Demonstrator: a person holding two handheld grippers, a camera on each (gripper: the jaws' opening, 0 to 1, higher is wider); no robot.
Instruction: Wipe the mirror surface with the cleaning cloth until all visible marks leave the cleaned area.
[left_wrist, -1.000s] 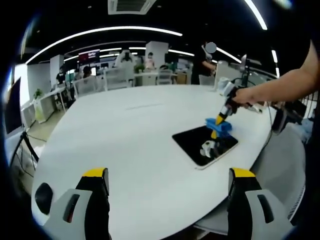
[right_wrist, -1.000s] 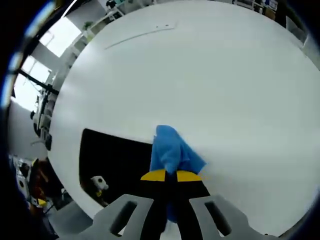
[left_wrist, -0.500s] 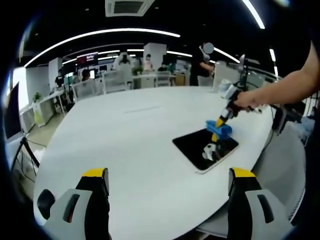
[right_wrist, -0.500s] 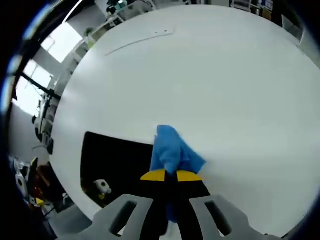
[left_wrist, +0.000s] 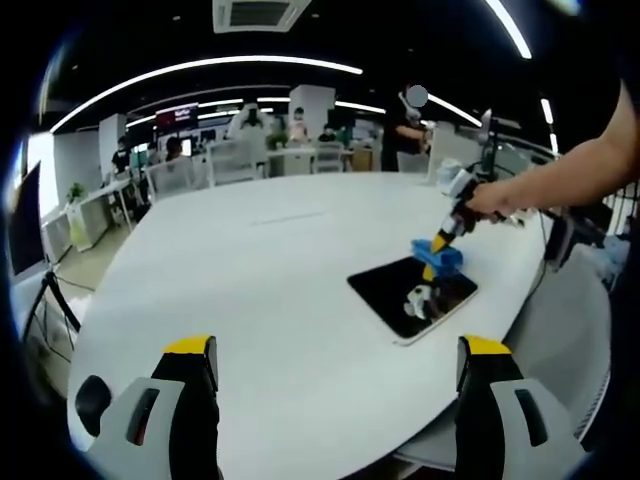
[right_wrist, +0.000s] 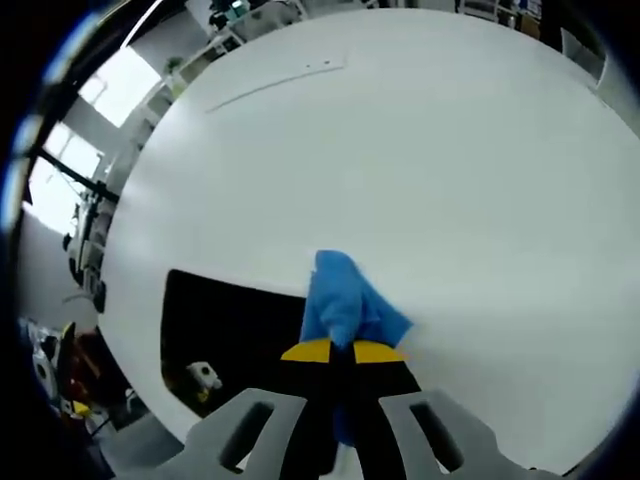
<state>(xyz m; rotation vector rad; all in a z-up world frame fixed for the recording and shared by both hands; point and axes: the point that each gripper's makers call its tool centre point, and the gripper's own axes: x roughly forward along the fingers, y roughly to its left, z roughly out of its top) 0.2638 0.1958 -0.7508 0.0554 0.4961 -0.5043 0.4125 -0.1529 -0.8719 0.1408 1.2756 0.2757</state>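
Right gripper (right_wrist: 343, 352) clamped on blue cloth (right_wrist: 345, 300), pressed at mirror (left_wrist: 410, 294) edge on white table (left_wrist: 260, 270). Left gripper (left_wrist: 335, 360) jaws apart, holding nothing.

We see the mirror (left_wrist: 410, 297), a dark rectangular slab with a pale rim and rounded corners, lying flat on the white surface toward 3 o'clock in the left gripper view. The cleaning cloth (right_wrist: 345, 305), bright blue and bunched upright, touches the mirror's edge; in the right gripper view the mirror (right_wrist: 235, 340) extends from it toward 9 o'clock.
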